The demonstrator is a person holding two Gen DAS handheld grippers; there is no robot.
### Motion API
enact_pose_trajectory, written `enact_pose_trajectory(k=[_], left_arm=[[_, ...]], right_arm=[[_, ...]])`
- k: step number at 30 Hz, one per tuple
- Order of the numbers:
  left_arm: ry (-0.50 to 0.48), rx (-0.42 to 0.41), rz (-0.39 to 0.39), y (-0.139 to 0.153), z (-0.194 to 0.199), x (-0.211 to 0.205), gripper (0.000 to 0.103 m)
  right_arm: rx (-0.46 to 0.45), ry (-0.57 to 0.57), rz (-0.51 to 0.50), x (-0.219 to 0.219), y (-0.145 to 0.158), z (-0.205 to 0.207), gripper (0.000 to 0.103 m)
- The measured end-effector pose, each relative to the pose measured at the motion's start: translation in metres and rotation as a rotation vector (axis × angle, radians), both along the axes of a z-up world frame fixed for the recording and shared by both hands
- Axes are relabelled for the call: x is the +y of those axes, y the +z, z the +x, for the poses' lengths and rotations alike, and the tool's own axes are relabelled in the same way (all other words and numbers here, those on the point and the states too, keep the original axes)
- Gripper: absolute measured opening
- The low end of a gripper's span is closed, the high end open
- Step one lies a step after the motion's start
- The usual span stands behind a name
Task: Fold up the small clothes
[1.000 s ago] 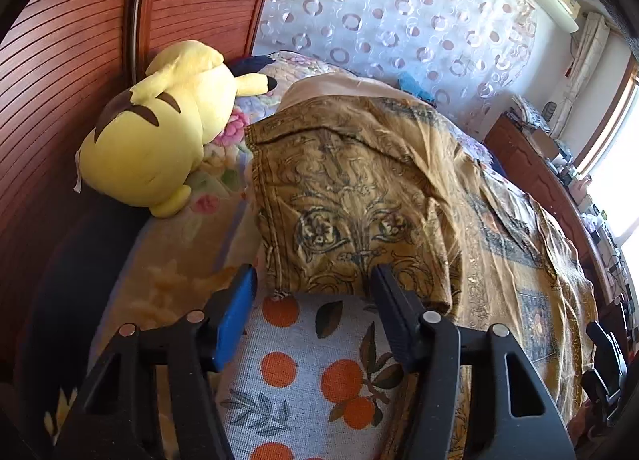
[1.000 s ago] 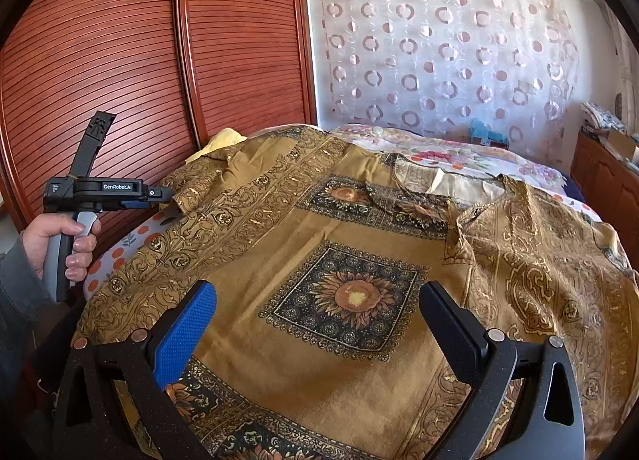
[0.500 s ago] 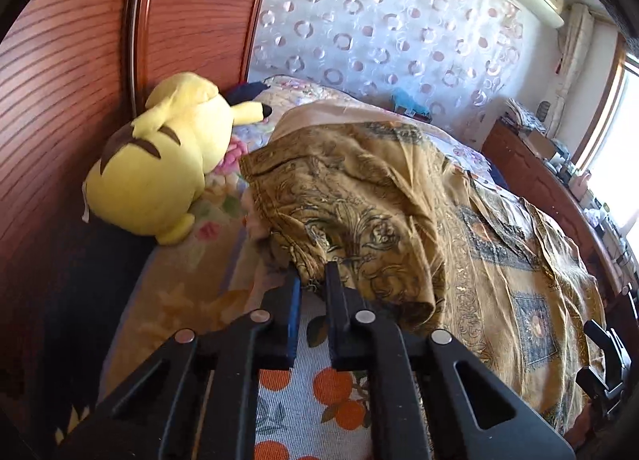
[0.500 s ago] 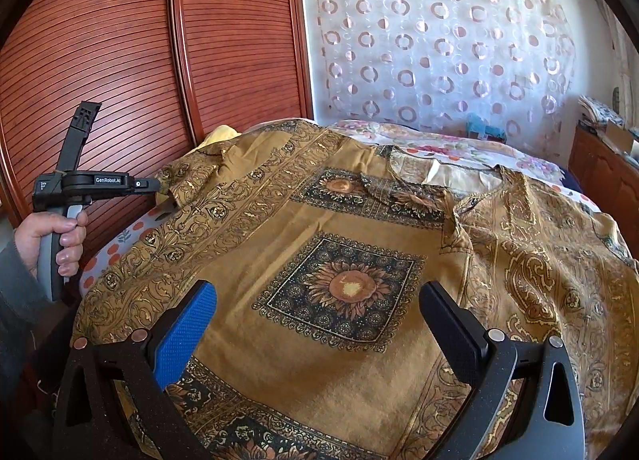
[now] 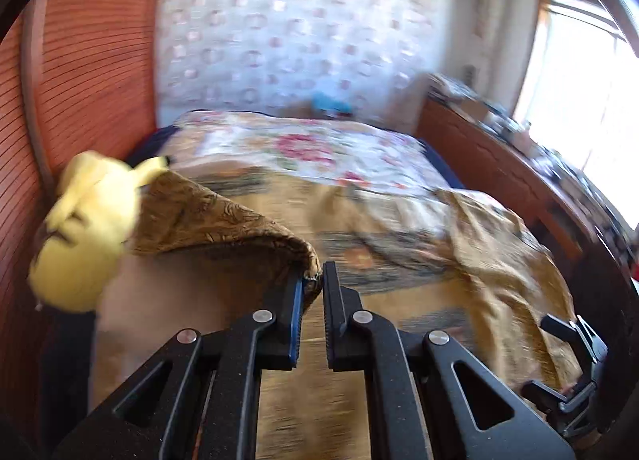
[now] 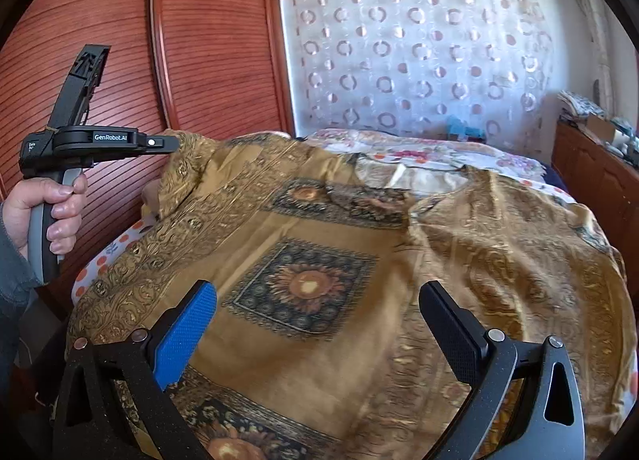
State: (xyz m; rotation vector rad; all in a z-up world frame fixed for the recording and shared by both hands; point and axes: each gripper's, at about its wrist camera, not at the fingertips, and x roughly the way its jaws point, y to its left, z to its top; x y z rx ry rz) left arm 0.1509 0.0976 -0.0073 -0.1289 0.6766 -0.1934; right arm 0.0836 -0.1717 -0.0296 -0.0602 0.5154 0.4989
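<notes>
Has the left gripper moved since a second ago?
Yes. In the right wrist view the left gripper has risen against the red slatted door and shifted toward the bed, lifting the brown garment's edge; its jaws have just closed on it.

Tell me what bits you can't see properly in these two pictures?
- Left wrist view: motion blur smears the yellow plush toy; its face is unreadable.
- Left wrist view: the left gripper covers how much edge of the brown patterned garment it pinches.
- Right wrist view: the raised garment hides the toy.
- Right wrist view: the right gripper, open, hides the garment's near hem.
- Both views: the dresser's clutter is too small.
</notes>
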Motion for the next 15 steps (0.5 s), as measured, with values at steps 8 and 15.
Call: enact_pose_trajectory(k=[8,15], left_arm=[[-0.142,0.03,0.021,0.004,-0.026,-0.062,0.026],[-0.094,0.042,0.103,-0.009,-0.048,-0.038,0.081]], right_arm=[[0.0,-0.082,0.043,-0.036,0.0,-0.01,0.101],[0.0,-0.083,0.052,-0.033,0.0,-0.013,0.101]])
